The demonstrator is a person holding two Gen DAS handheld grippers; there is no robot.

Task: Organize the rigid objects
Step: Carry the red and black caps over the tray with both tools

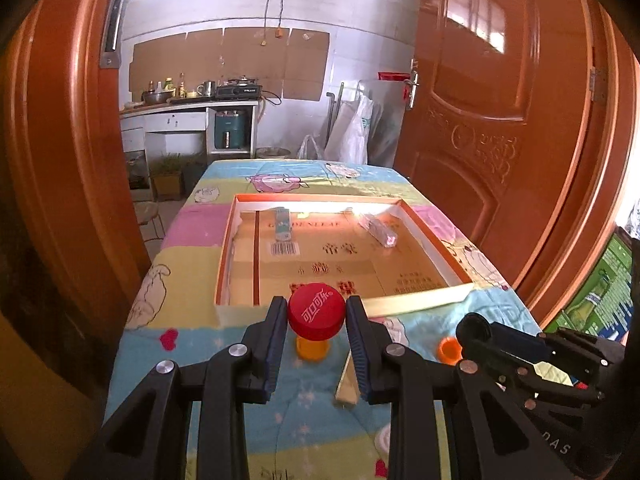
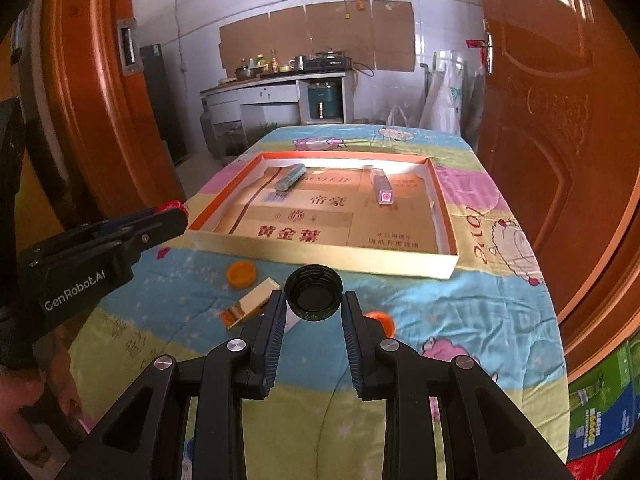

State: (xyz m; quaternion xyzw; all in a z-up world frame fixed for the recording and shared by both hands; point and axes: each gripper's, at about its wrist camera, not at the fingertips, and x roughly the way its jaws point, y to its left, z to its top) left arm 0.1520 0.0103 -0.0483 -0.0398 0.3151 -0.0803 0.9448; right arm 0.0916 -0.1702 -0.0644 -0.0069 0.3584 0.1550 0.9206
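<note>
Risk of dropping is the main concern. The left gripper [image 1: 317,312] is clamped on a red cap [image 1: 316,311], the right gripper [image 2: 313,300] on a black cap [image 2: 313,293]; both caps sit just short of the tray [image 2: 320,254]. Each cap is pinched only at the fingertips, so a jolt or tilt could release it short of the tray wall. The two grippers are close together; crossing paths could knock the orange cap [image 2: 241,275] or small box [image 2: 250,307] on the table [image 2: 480,312].
</note>
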